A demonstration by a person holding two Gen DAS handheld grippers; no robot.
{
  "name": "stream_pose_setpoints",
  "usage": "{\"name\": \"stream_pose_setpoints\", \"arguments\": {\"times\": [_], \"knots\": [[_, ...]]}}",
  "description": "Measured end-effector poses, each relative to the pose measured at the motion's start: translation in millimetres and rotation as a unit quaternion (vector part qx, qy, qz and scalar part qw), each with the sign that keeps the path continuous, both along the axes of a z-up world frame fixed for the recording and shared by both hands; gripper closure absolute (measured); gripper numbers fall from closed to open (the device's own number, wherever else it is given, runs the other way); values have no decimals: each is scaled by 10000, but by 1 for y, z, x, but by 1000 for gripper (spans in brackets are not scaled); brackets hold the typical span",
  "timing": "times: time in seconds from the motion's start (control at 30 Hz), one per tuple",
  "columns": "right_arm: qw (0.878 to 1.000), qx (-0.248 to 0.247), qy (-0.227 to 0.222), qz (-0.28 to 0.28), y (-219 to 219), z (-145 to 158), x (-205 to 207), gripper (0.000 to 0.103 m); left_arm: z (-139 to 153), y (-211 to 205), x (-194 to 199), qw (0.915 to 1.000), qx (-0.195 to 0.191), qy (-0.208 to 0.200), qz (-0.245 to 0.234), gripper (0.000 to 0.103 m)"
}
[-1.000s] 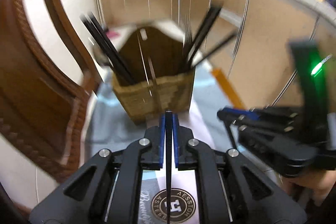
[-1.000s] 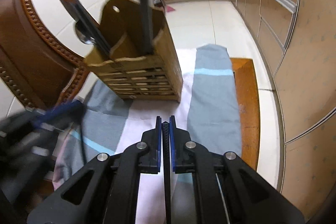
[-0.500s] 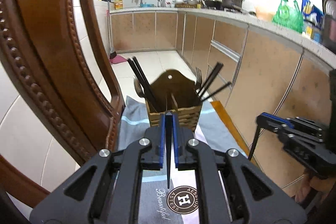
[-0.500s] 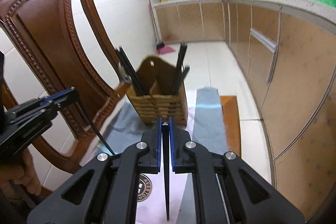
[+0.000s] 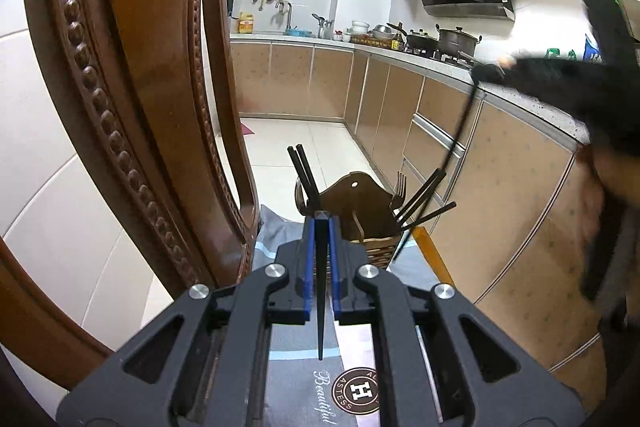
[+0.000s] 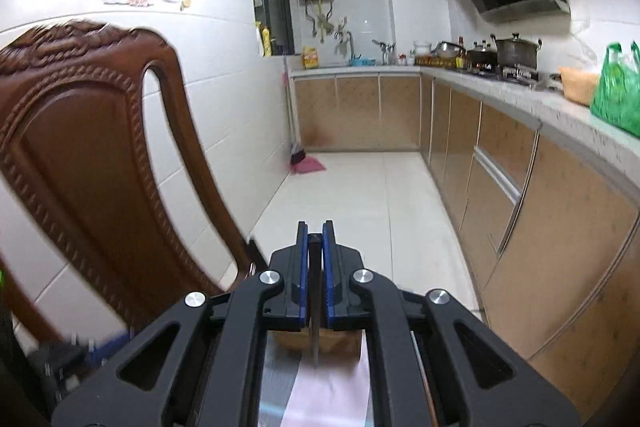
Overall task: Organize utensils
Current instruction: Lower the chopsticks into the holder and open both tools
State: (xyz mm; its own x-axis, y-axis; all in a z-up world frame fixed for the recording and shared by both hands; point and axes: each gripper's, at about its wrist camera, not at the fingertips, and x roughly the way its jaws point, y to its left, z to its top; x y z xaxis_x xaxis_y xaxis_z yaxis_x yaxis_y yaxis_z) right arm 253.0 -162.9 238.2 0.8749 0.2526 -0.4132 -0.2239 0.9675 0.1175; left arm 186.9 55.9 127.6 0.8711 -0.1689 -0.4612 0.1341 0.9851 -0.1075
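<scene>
A wooden utensil holder [image 5: 360, 193] stands on the cloth ahead, with black chopsticks [image 5: 304, 171], a fork [image 5: 398, 193] and a spoon upright in it. My left gripper [image 5: 320, 217] is shut on a black chopstick [image 5: 320, 299] that hangs point-down between its blue pads, short of the holder. My right gripper [image 6: 315, 227] is shut on another black chopstick [image 6: 315, 311]. In the left wrist view the right gripper [image 5: 486, 71] is a blur high at the right, its chopstick [image 5: 460, 139] dangling toward the holder's right side. Only a sliver of the holder [image 6: 296, 341] shows under the right fingers.
A carved brown chair back [image 5: 132, 87] rises close on the left. A patterned cloth [image 5: 304, 387] covers the table. Kitchen cabinets [image 5: 500, 187] and a counter with pots run along the right, tiled floor [image 6: 360, 195] beyond. A hand [image 5: 600, 211] holds the right gripper.
Both grippers have lifted and pulled back from the holder, each keeping its chopstick. The right one rose far more, so the holder has sunk almost out of its view.
</scene>
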Motion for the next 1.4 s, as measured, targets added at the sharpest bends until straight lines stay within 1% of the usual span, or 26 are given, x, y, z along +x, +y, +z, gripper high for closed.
{"name": "stream_pose_setpoints", "arguments": {"times": [0.1,0.2,0.3,0.4,0.47,0.5,0.53,0.57,0.6,0.63,0.73,0.8,0.83,0.87,0.9,0.93,0.97,1.0,1.07,1.1,1.13,1.2,1.27,1.33,1.4], "knots": [[9998,-66,-91,-180,6,7,25,96,-1,2,-2,10000,-10,27,-22,97],[9993,-69,-42,-362,7,0,50,96,-4,4,-1,10000,-27,60,-30,97],[9988,-24,26,-480,4,-14,71,96,-3,7,3,9999,-49,95,-22,97],[9983,175,124,-537,-2,-36,84,95,-3,9,6,9999,-82,122,-11,97],[9984,293,235,-428,-7,-55,87,94,-4,8,7,9998,-99,147,-8,97],[9984,281,326,-376,-9,-62,87,83,-5,8,9,9998,-113,174,-14,97],[9981,340,393,-331,-14,-72,82,75,-7,7,11,9997,-116,192,-21,97],[9979,454,321,-338,-22,-80,71,58,-8,6,12,9997,-116,206,-22,97],[9976,529,238,-378,-29,-86,59,45,-10,5,13,9997,-116,225,-18,97],[9968,668,147,-411,-39,-95,40,40,-11,4,14,9997,-106,239,-10,97],[9939,1021,118,-408,-66,-131,-15,19,-15,-1,16,9996,22,269,29,97],[9924,1101,199,-522,-83,-170,-56,15,-16,-6,17,9995,118,285,56,97],[9920,1078,295,-587,-89,-192,-71,14,-16,-10,16,9994,196,269,71,97],[9912,1008,479,-712,-93,-209,-79,14,-16,-13,14,9993,256,259,79,97],[9851,943,1131,-888,-96,-229,-77,14,-16,-16,14,9992,296,248,80,97],[9776,1166,1576,-765,-100,-241,-73,14,-15,-19,13,9992,325,227,76,97],[9741,1371,1712,-550,-102,-247,-69,14,-14,-21,13,9992,341,211,70,97],[9758,1253,1711,-527,-99,-248,-66,14,-12,-22,13,9992,342,201,64,97],[9841,794,1482,-568,-94,-247,-65,14,-6,-24,17,9995,231,192,40,97],[9848,695,1471,-609,-93,-248,-64,14,-4,-25,19,9996,211,192,38,97],[9839,694,1519,-632,-95,-250,-63,14,3,-27,24,9997,175,188,58,97],[9793,913,1711,-576,-99,-256,-62,14,17,-29,34,9998,49,174,29,97],[9790,938,1747,-478,-100,-255,-62,14,34,-34,44,9999,-10,144,16,97],[9809,827,1714,-405,-98,-252,-59,14,50,-43,54,9999,91,53,11,97],[9802,834,1752,-403,-99,-253,-58,14,65,-51,64,9998,191,-4,34,97]]}}
